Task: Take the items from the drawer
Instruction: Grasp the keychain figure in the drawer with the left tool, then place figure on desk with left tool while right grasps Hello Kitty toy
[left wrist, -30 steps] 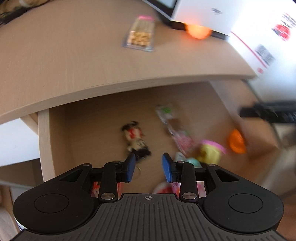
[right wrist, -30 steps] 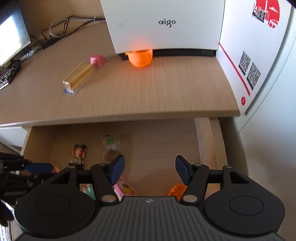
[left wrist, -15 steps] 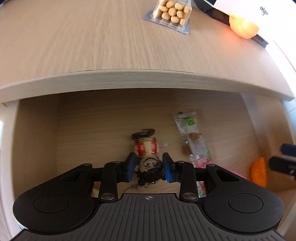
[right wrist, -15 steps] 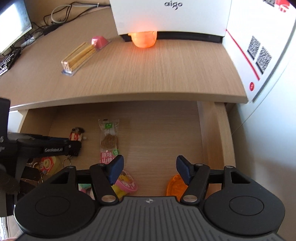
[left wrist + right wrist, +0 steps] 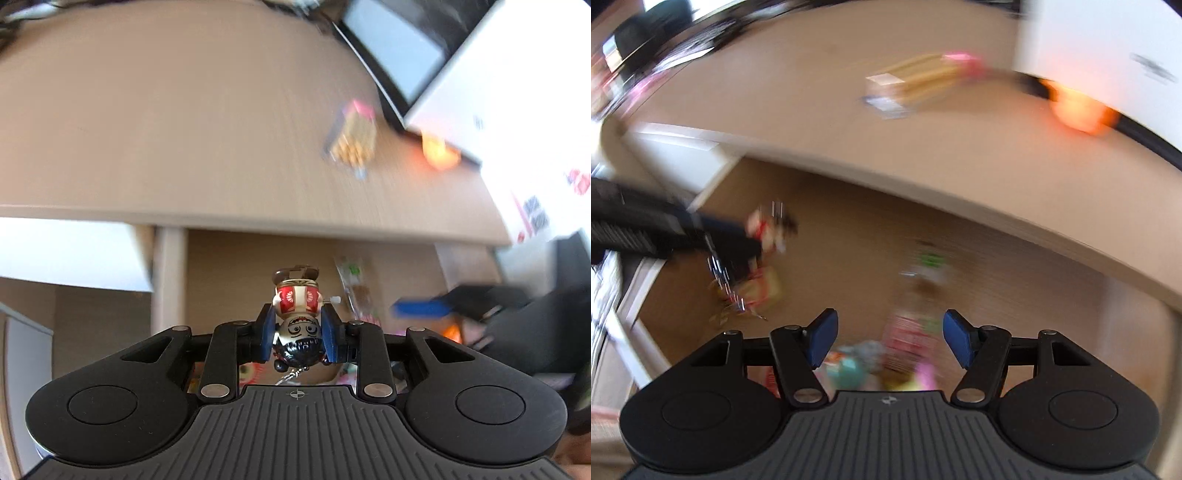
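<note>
Over the open drawer (image 5: 229, 280), at far left: left claw (image 5: 298, 334) clamped on a small toy figure (image 5: 297, 321), jaws just closed further onto it. Blue pads (image 5: 266, 334) pressing both sides of the head; figure upside down, red and white body and dark feet sticking out past the fingertips, a thin chain dangling under the head. Figure held clear of the drawer floor. Same claw visible in the right wrist view as a dark blurred shape at left, the figure (image 5: 764, 230) at its tip, above a blurred yellow and red packet (image 5: 759, 290).

Further right in the drawer: a long clear snack packet (image 5: 354, 291) with a green label, lying flat on the bottom. Nearer the drawer front, blurred pink, teal and yellow items (image 5: 879, 363), too smeared to name.

Right claw (image 5: 890, 341) poised above those items, jaws standing wide, nothing between the blue pads (image 5: 822, 338). Seen from the left wrist view as a blue fingertip (image 5: 421, 307) on a dark body at right, an orange item (image 5: 452, 332) just below it.

On the counter (image 5: 184, 129) above the drawer: a clear box of biscuits (image 5: 352, 142) with a pink end, then an orange object (image 5: 439, 153) against a white box (image 5: 517, 92).
</note>
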`<state>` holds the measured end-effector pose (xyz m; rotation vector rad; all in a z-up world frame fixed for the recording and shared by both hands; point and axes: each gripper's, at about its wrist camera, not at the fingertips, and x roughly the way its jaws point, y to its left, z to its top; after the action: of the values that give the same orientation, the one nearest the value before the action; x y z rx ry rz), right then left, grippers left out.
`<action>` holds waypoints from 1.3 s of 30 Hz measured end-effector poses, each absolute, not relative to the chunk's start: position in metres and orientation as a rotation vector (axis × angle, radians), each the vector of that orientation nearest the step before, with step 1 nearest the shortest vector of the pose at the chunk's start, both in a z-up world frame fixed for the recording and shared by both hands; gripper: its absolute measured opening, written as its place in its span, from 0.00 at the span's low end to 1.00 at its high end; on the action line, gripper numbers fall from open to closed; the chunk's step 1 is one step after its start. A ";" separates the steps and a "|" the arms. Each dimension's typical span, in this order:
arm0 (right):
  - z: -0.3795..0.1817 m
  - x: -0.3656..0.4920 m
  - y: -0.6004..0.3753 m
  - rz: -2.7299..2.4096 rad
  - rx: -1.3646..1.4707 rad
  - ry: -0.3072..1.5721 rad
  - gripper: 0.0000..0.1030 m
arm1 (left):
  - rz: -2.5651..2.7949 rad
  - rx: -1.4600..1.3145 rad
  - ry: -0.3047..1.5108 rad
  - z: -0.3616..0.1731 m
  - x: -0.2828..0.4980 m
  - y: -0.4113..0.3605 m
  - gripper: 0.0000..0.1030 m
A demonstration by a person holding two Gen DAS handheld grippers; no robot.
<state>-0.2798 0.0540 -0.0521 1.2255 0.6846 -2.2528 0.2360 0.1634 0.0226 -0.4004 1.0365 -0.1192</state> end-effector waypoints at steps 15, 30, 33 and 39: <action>-0.131 -0.272 -0.072 -1.774 1.217 0.929 0.70 | 0.039 -0.522 0.974 0.038 0.215 0.212 0.29; -0.079 -0.243 -0.006 -2.042 1.234 0.823 0.36 | -0.058 -0.489 1.028 0.017 0.208 0.184 0.29; -0.057 -0.235 0.028 -2.197 1.253 0.718 0.36 | -0.114 -0.483 1.050 0.010 0.205 0.169 0.29; 0.020 -0.199 0.079 -2.488 1.088 0.508 0.35 | -0.242 -0.443 0.959 0.051 0.218 0.149 0.29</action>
<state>-0.1987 0.0792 0.0201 1.0876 0.5084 -2.4878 0.2179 0.1486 0.0507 -0.4434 0.9587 -0.2416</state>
